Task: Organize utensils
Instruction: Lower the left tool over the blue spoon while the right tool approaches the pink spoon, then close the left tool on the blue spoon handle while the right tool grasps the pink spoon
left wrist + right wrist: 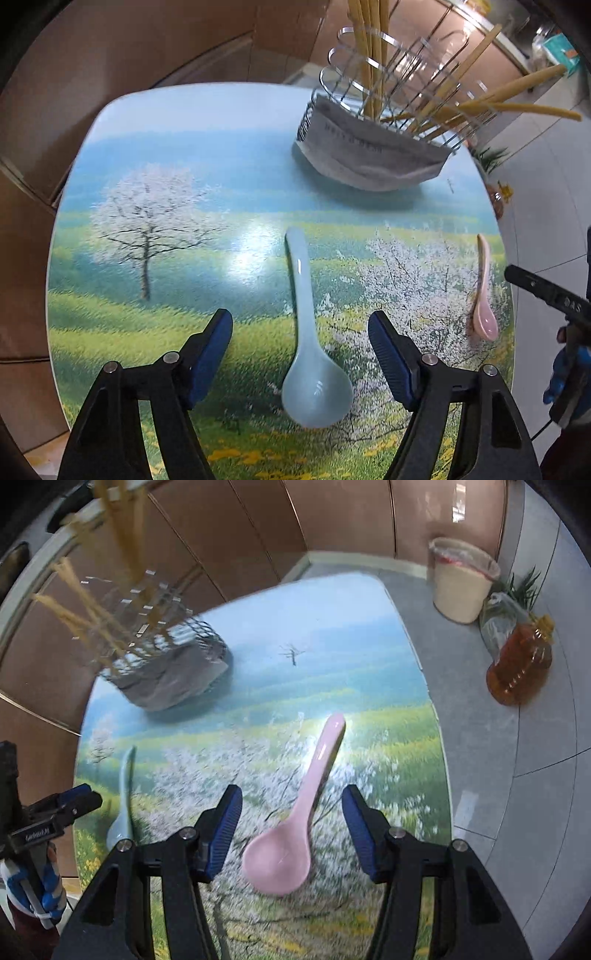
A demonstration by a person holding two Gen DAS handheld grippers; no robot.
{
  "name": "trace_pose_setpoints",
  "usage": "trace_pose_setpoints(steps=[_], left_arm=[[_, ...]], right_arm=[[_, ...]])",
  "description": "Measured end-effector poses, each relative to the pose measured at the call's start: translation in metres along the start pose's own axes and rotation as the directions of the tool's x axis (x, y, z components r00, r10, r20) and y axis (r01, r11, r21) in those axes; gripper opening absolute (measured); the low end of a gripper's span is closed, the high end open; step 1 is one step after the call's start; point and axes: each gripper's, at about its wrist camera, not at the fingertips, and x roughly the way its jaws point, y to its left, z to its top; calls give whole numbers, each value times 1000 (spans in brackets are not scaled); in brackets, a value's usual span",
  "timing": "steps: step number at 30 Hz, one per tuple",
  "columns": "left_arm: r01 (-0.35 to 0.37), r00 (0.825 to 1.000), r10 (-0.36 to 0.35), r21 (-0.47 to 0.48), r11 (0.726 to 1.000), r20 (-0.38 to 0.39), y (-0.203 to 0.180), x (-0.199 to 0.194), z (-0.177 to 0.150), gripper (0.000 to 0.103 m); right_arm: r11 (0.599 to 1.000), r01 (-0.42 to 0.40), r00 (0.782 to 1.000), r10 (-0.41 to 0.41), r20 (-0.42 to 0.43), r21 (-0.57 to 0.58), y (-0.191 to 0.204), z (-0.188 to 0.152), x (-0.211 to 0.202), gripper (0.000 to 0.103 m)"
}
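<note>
A pale blue ceramic spoon (308,347) lies on the landscape-printed table (166,177), bowl toward me. My left gripper (300,325) is open and empty, its blue pads on either side of the spoon's handle. A pink ceramic spoon (295,819) lies to the right. My right gripper (291,801) is open and empty around the pink spoon's handle. A wire utensil holder (373,122) with several wooden chopsticks stands at the far side of the table. The pink spoon also shows in the left wrist view (484,291), and the blue spoon shows in the right wrist view (123,805).
A grey packet (369,155) leans against the holder's front. On the floor to the right of the table stand a beige bin (461,583), a plant (517,587) and an amber bottle (521,664). Brown wall panels lie behind the table.
</note>
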Motion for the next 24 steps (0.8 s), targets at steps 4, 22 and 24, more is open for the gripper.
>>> trace_pose_setpoints(steps=[4, 22, 24], left_arm=[[-21, 999, 21, 13, 1000, -25, -3, 11, 9, 71], [-49, 994, 50, 14, 999, -93, -21, 49, 23, 44], [-57, 994, 58, 15, 998, -94, -22, 51, 26, 41]], right_arm=[[1000, 27, 999, -27, -28, 3, -5, 12, 14, 52], [998, 57, 994, -58, -94, -6, -7, 24, 38, 15], [999, 51, 994, -51, -95, -4, -7, 24, 38, 13]])
